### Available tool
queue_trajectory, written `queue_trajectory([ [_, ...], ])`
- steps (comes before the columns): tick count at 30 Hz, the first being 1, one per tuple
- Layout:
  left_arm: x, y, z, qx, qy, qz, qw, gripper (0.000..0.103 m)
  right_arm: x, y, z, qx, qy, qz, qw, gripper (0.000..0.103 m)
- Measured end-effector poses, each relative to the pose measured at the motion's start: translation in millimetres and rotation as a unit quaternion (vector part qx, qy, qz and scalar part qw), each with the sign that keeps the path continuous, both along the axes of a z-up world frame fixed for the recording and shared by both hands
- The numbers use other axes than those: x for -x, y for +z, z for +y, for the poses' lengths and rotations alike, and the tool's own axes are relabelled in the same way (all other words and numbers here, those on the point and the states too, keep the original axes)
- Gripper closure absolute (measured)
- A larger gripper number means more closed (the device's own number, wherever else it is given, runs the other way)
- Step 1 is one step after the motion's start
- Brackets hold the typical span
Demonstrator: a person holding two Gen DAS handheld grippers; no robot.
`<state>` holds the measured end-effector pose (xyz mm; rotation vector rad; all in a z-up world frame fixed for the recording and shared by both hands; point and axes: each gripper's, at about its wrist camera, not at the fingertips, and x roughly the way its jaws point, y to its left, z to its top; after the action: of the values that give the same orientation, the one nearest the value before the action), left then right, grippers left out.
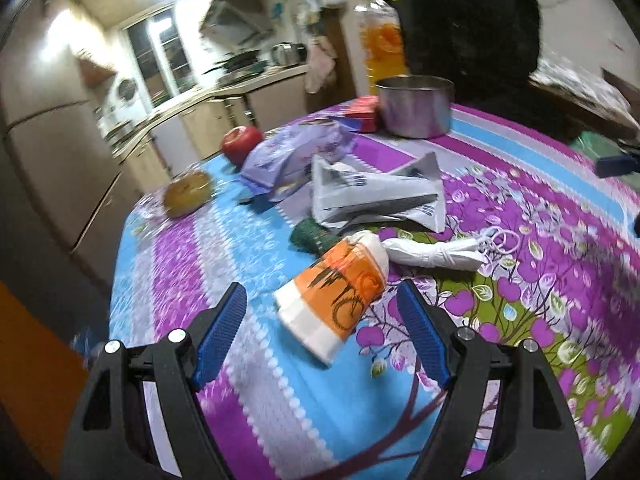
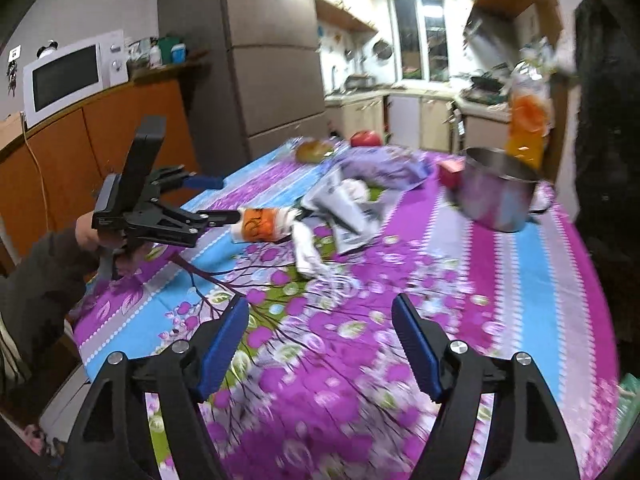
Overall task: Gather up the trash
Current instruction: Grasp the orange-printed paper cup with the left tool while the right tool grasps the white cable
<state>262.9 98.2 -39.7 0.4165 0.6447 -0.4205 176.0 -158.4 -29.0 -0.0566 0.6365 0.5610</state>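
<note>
Kitchen cabinets and a window fill the far background, and nearer to me a round table [image 1: 248,240] wears a bright cloth of purple, blue and white stripes with a tree pattern.

My left gripper [image 1: 322,308] points down at the table with its blue pads spread wide and nothing pressed between them. A crushed orange-and-white paper cup [image 1: 336,300] lies on its side just beyond the fingertips, a little inside the gap but clear of both pads. From my right wrist view the same cup [image 2: 260,226] sits right at the tip of that left gripper [image 2: 216,200], which my left hand [image 2: 90,232] holds out over the left edge of the table.

My right gripper [image 2: 320,320] hovers over the near part of the cloth, pads parted, holding nothing.

Farther in lies more trash: a rolled white plastic bag [image 1: 432,254] just right of the cup, a crumpled newspaper [image 1: 376,192] beyond it, a purple wrapper [image 1: 296,156] farther left, and a green scrubber [image 1: 312,234] between cup and newspaper. At the far side stand a steel pot [image 1: 416,106], a red box [image 1: 364,112] touching its left, and a bottle of orange drink [image 1: 382,40] behind. A red apple [image 1: 240,142] and a wrapped bun [image 1: 188,196] sit near the far left rim.
</note>
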Motion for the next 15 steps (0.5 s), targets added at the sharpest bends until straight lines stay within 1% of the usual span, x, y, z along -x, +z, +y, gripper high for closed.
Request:
queue_trajectory([
  [3, -12.3, -7.8, -8.0, -0.009, -0.041, 0.019, 0.9989, 0.029, -20.6, -9.7, 22.3, 0.009, 0.02, 0.015, 1.0, 0.028],
  [6, -27.8, -14.7, -9.7, -0.022, -0.045, 0.025, 0.9984, 0.029, -40.0, -18.9, 37.9, 0.018, 0.032, 0.026, 0.999, 0.03],
  [8, -36.4, -18.0, -7.6, -0.021, -0.047, 0.035, 0.9981, 0.029, -53.5, -24.0, 47.1, 0.022, 0.038, 0.034, 0.998, 0.032],
  [10, -43.5, -22.0, -7.4, -0.022, -0.053, 0.044, 0.9974, 0.034, -70.4, -29.5, 55.6, 0.029, 0.044, 0.044, 0.998, 0.035],
  [12, -47.0, -25.9, -8.1, -0.023, -0.063, 0.054, 0.9963, 0.035, -82.6, -33.5, 60.8, 0.035, 0.048, 0.051, 0.997, 0.04],
  [15, -47.1, -31.9, -11.1, -0.032, -0.077, 0.06, 0.9947, 0.036, -99.6, -38.7, 70.7, 0.041, 0.058, 0.059, 0.996, 0.041],
])
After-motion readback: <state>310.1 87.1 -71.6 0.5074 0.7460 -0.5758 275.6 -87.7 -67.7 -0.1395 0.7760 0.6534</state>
